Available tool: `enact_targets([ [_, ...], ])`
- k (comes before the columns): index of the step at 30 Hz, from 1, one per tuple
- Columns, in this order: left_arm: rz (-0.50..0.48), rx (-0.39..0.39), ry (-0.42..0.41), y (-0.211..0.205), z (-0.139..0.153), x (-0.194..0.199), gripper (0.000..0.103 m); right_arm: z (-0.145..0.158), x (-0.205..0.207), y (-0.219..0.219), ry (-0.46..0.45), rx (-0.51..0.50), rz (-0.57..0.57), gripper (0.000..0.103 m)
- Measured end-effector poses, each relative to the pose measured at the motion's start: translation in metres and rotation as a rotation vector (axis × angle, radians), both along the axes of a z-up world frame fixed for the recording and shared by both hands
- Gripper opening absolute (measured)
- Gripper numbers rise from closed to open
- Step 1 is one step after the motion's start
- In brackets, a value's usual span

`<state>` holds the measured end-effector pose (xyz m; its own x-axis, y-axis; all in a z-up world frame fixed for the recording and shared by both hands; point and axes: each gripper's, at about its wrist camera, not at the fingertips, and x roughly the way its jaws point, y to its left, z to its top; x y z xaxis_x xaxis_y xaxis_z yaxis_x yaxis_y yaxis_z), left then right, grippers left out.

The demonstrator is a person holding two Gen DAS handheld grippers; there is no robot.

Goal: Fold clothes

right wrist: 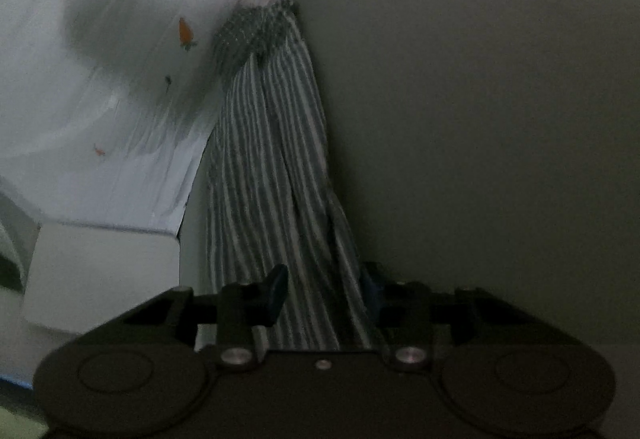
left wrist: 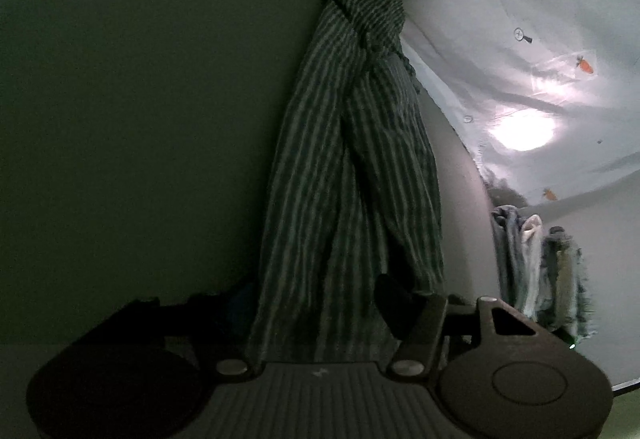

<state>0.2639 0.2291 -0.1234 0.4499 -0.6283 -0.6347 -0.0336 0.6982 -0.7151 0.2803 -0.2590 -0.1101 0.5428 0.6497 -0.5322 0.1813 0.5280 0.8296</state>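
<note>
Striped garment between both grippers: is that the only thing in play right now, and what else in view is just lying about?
In play:
- striped garment, stretched from both grippers toward the table edge
- left gripper, cloth between its fingers
- right gripper, cloth between its fingers

Just lying about:
- carrot-print table cover
- pile of other clothes, off to the side
- white box
</note>
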Motion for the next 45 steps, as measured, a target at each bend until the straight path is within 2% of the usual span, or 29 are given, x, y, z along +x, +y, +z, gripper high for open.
enact_targets([
  [4,-0.005,-0.051,0.03,0.002,-0.005,-0.032,0.059,-0.003,-0.032,-0.006,0.033,0.03,0.061,0.027],
  [11,-0.06,-0.119,0.063,0.006,-0.016,-0.087,0.049,-0.007,-0.081,-0.008,0.081,0.092,0.138,0.026],
  [15,-0.037,-0.124,0.072,0.004,-0.017,-0.095,0.049,-0.008,-0.095,-0.006,0.109,0.102,0.173,0.026],
  [19,-0.099,-0.073,0.067,0.002,-0.012,-0.104,0.049,0.002,-0.101,0.0,0.113,0.039,0.24,0.026],
  [21,-0.096,-0.093,0.082,0.005,-0.016,-0.108,0.049,0.004,-0.102,0.003,0.113,0.028,0.256,0.026],
  [22,-0.093,-0.101,0.09,0.007,-0.018,-0.109,0.044,0.003,-0.101,0.004,0.117,0.035,0.256,0.026],
  [23,-0.092,-0.092,0.097,0.008,-0.019,-0.11,0.033,0.002,-0.1,0.004,0.126,0.048,0.25,0.025],
  [24,-0.091,-0.074,0.101,0.008,-0.019,-0.11,0.025,0.0,-0.098,0.004,0.136,0.064,0.242,0.02],
  [25,-0.093,-0.063,0.102,0.008,-0.02,-0.11,0.003,0.0,-0.099,0.003,0.138,0.073,0.239,0.007],
  [26,-0.09,-0.069,0.101,0.008,-0.02,-0.111,0.002,0.0,-0.102,0.002,0.138,0.082,0.238,0.006],
  [27,-0.079,-0.113,0.09,0.009,-0.018,-0.113,0.002,0.001,-0.105,-0.001,0.124,0.132,0.215,0.004],
  [29,-0.055,-0.24,0.045,0.015,-0.01,-0.116,0.003,0.007,-0.113,-0.013,0.047,0.291,0.142,0.004],
  [30,-0.043,-0.273,0.031,0.018,-0.007,-0.117,0.003,0.012,-0.118,-0.019,-0.007,0.375,0.098,0.004],
  [31,-0.032,-0.283,0.028,0.02,-0.004,-0.118,0.004,0.016,-0.12,-0.023,-0.035,0.416,0.069,0.004],
  [32,-0.03,-0.27,0.034,0.02,-0.004,-0.118,0.005,0.016,-0.12,-0.025,-0.03,0.404,0.069,0.004],
  [34,-0.053,-0.176,0.075,0.017,-0.011,-0.116,0.007,0.016,-0.119,-0.028,-0.01,0.36,0.081,0.006],
  [36,-0.067,-0.117,0.124,0.014,-0.022,-0.114,0.014,0.006,-0.121,-0.027,0.059,0.29,0.09,0.008],
  [38,-0.079,-0.114,0.14,0.012,-0.028,-0.112,0.021,-0.005,-0.126,-0.026,0.119,0.256,0.08,0.012],
  [40,-0.09,-0.129,0.14,0.012,-0.03,-0.11,0.025,-0.014,-0.13,-0.026,0.162,0.232,0.071,0.028],
  [41,-0.098,-0.133,0.137,0.011,-0.03,-0.11,0.027,-0.016,-0.131,-0.028,0.173,0.225,0.068,0.031],
  [43,-0.123,-0.115,0.126,0.005,-0.027,-0.106,0.031,-0.016,-0.131,-0.026,0.168,0.223,0.075,0.032],
  [44,-0.138,-0.102,0.118,0.002,-0.024,-0.104,0.027,-0.015,-0.13,-0.026,0.164,0.219,0.083,0.03],
  [45,-0.154,-0.087,0.106,0.0,-0.02,-0.102,0.023,-0.012,-0.129,-0.024,0.152,0.205,0.097,0.019],
])
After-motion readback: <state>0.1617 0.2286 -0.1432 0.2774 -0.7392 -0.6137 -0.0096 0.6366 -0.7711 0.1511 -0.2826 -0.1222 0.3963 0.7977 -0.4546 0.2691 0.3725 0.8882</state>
